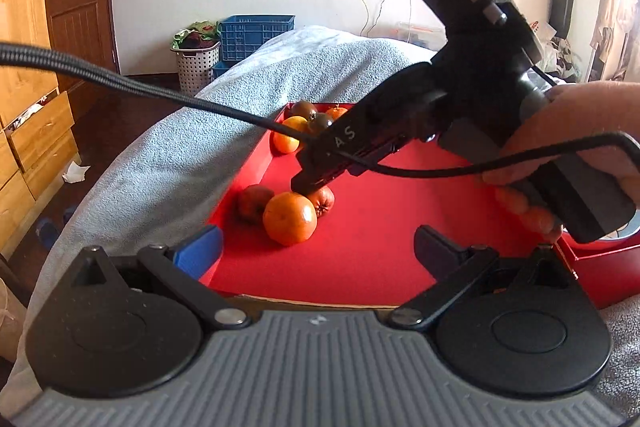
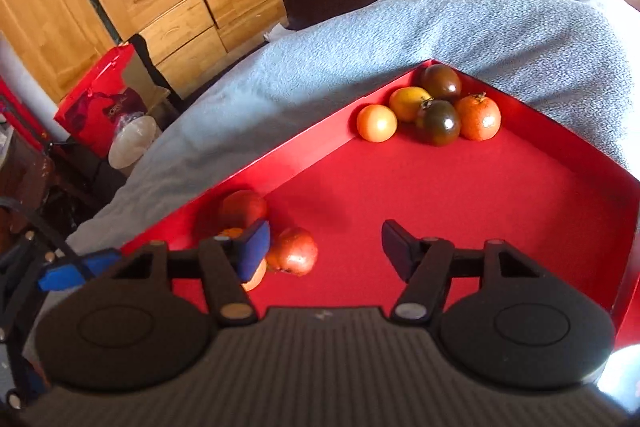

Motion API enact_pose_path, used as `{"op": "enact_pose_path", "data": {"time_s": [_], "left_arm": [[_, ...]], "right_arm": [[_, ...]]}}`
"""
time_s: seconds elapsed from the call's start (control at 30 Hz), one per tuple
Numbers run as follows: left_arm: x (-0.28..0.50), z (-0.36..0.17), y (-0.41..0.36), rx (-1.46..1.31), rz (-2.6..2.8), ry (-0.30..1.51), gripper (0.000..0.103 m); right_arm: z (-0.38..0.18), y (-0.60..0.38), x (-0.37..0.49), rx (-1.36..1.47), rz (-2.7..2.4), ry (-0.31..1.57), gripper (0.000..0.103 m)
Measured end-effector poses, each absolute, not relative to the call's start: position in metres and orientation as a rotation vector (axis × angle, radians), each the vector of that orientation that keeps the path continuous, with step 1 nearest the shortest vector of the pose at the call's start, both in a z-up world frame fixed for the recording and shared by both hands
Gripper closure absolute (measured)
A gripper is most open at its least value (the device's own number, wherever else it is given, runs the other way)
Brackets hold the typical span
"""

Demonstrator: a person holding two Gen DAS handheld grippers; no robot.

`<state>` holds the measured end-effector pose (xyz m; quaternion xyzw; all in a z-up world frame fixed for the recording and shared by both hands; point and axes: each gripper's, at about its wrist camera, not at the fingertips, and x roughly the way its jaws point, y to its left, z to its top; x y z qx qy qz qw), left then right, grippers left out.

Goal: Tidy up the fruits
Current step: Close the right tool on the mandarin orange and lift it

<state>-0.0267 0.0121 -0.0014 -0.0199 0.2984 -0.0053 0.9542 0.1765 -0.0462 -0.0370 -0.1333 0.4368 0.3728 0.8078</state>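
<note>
Right claw (image 2: pixel 326 247) about half open over the red tray (image 2: pixel 480 195), nothing between the pads. Its blue pad (image 2: pixel 254 247) is just beside a red fruit (image 2: pixel 294 251); contact unclear. An orange (image 1: pixel 290 219) lies partly hidden under that pad. Five more fruits (image 2: pixel 436 107) cluster ahead, in the far corner. Left claw (image 1: pixel 320 247) wide open, empty, low over the tray's near edge.

Left tongs (image 1: pixel 318 247) open, right tongs (image 2: pixel 325 247) half-spread
</note>
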Motion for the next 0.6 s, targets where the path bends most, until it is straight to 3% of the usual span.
{"op": "enact_pose_path", "data": {"time_s": [0.1, 0.2, 0.43, 0.6], "left_arm": [[-0.027, 0.0, 0.012, -0.041, -0.007, 0.606, 0.0], [-0.026, 0.0, 0.01, -0.041, -0.009, 0.607, 0.0], [-0.022, 0.0, 0.012, -0.045, -0.019, 0.612, 0.0], [-0.017, -0.001, 0.012, -0.044, -0.026, 0.629, 0.0]], "right_arm": [[-0.035, -0.041, 0.178, -0.286, 0.798, 0.949, 0.045], [-0.034, -0.039, 0.178, -0.27, 0.818, 0.961, 0.057], [-0.037, -0.047, 0.184, -0.103, 0.867, 1.053, 0.058], [-0.044, -0.046, 0.186, -0.204, 0.76, 1.052, 0.057]]}}
